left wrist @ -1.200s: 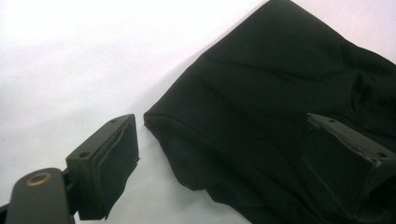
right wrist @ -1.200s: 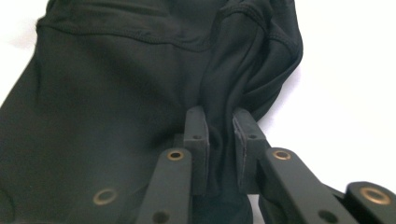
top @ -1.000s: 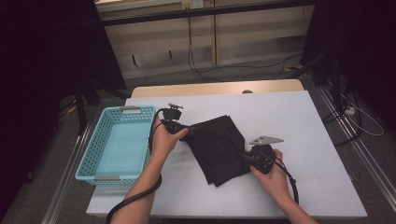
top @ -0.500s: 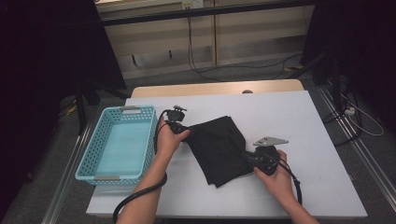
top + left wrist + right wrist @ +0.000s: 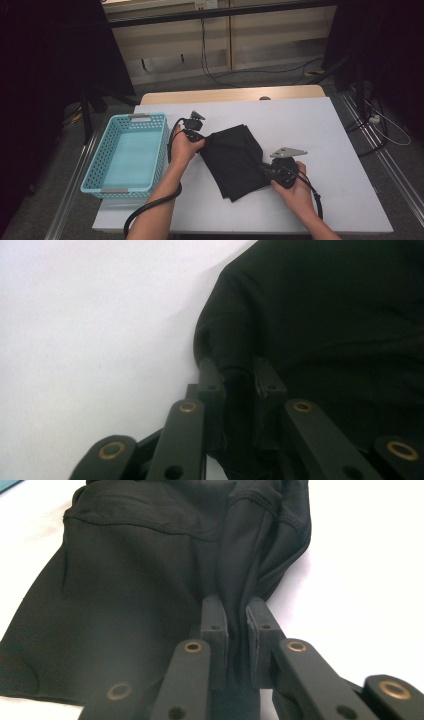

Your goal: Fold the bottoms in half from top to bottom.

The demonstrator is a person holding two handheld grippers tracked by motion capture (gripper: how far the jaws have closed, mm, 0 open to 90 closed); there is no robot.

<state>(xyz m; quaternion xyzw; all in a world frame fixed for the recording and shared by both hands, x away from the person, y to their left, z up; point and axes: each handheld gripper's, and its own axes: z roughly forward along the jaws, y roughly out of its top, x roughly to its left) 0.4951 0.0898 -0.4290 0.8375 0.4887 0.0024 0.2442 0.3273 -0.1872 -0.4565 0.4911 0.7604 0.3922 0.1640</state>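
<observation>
The black cloth [image 5: 235, 161] lies folded on the white table [image 5: 345, 150], just to the right of the blue basket [image 5: 125, 152], close to it but not touching. It looks like a piece of clothing, because the right gripper view shows a stitched seam on it. The left gripper [image 5: 194, 134] is at the cloth's near-basket edge, and in the left gripper view its two jaws are pressed together on a bunched fold of the cloth [image 5: 227, 347]. The right gripper [image 5: 272, 172] is at the cloth's far side from the basket, and in the right gripper view its jaws also squeeze a thin fold of cloth [image 5: 237, 580] between them. Compared with a second ago, the right hand has slid a little farther from the basket and a bit toward the person, while the left hand has hardly moved. The cloth looks pulled a bit flatter and longer between the two grippers. I think this means the person is tidying or folding the cloth while holding both ends. The basket is empty, so the cloth may go in there when it is neat. Both grips look firm, so the cloth should not slip.
</observation>
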